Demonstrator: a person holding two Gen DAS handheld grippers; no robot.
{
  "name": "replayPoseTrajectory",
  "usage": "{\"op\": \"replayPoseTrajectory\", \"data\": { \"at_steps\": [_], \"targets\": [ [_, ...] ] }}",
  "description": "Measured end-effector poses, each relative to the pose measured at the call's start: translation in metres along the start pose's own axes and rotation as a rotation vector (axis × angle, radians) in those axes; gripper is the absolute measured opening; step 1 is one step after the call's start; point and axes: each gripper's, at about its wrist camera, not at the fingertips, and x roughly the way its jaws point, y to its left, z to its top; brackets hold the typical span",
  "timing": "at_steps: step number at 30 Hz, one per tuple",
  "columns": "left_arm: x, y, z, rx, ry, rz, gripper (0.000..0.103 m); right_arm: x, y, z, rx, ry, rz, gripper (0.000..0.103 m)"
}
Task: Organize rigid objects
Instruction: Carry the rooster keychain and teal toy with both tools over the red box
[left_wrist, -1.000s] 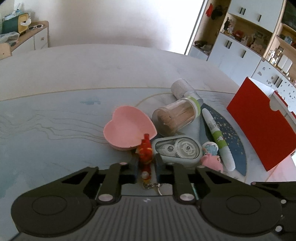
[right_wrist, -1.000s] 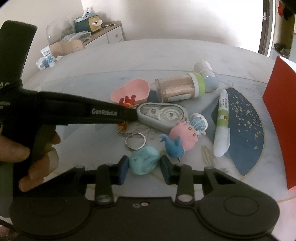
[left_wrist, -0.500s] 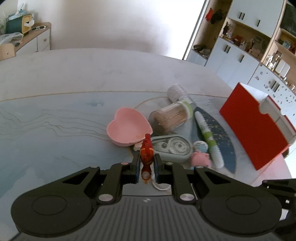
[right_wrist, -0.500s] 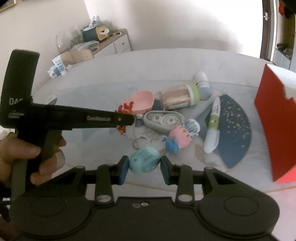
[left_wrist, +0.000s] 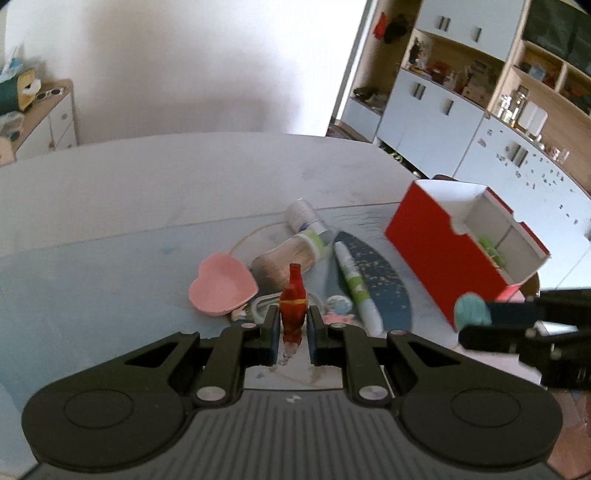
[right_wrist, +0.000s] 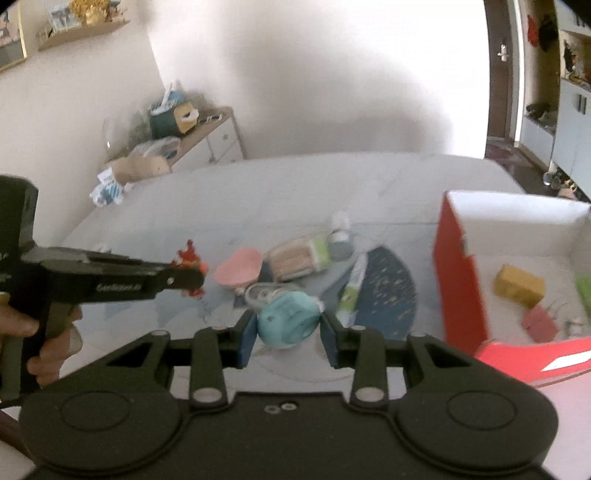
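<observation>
In the left wrist view the left hand-held gripper (left_wrist: 291, 326) sits at lower centre, clenched on a small red bottle charm (left_wrist: 293, 306) that stands upright between its pads, raised above the counter (left_wrist: 110, 229). In the right wrist view the right hand-held gripper (right_wrist: 288, 332) is at lower centre, grasping a rounded teal toy (right_wrist: 288, 319) held clear of the counter. Behind both, in the middle of each frame, the rest of the clutter lies on the counter: a pink heart-shaped dish (left_wrist: 221, 290), a clear toothpick jar (left_wrist: 291, 254) with a green band lying on its side just right of the dish, a white and green pen (left_wrist: 356, 288) lying across a dark blue speckled patch (left_wrist: 384, 288), and a grey correction tape dispenser (right_wrist: 264, 293), partly hidden by the teal toy. A red box (right_wrist: 460, 273) with a white inside stands open at the right of both frames; in the right wrist view a yellow block (right_wrist: 519, 286) and a pink piece (right_wrist: 541, 323) lie inside it. A person's hand (right_wrist: 48, 343) grips the left tool's handle at the left edge of that view.
</observation>
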Motion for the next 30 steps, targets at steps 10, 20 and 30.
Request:
{"op": "replayPoseTrajectory", "data": {
  "at_steps": [10, 20, 30],
  "targets": [
    [-0.009, -0.058, 0.026, 0.045, -0.004, -0.04, 0.015, -0.038, -0.053, 0.014, 0.01, -0.064, -0.038, 0.037],
    [0.011, -0.128, 0.053, 0.082, 0.003, -0.091, 0.015, -0.056, -0.119, 0.016, 0.026, -0.057, -0.082, 0.037],
    [0.035, -0.202, 0.071, 0.149, -0.004, -0.13, 0.015, -0.071, -0.185, 0.019, 0.035, -0.067, -0.104, 0.037]
  ]
}}
